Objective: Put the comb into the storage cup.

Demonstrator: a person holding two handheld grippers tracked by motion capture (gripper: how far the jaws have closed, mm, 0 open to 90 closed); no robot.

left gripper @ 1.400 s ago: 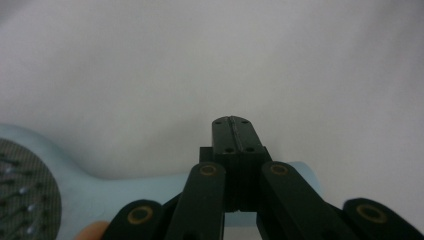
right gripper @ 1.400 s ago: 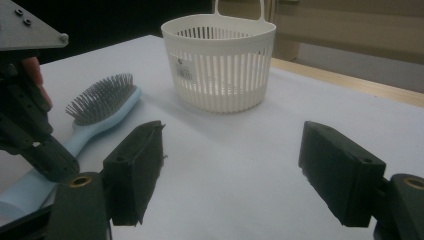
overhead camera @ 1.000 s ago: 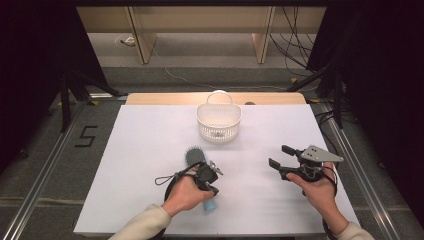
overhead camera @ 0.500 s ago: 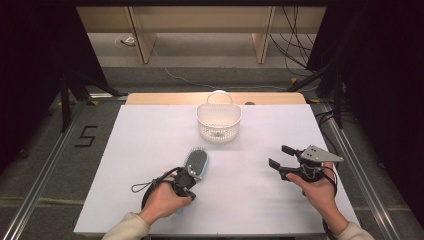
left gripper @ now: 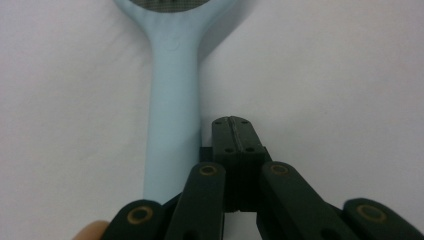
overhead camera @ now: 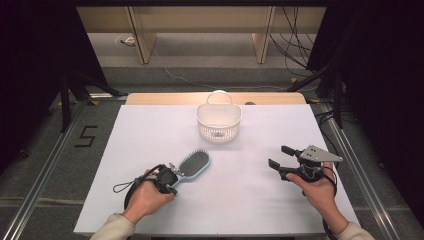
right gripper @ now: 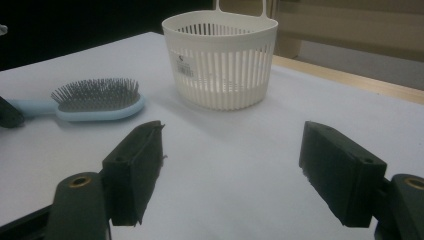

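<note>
The hairbrush (overhead camera: pixel 192 164) lies bristles-up on the white table (overhead camera: pixel 150 130), at seven o'clock from the basket (overhead camera: pixel 218 121). My left gripper view shows what the high view cannot: my left gripper (left gripper: pixel 233 131) has its jaws pressed together, empty, just beside the brush's pale blue handle, at its right. My right gripper (right gripper: pixel 230 170) hovers at four o'clock from the basket, jaws spread, nothing between them.
</note>
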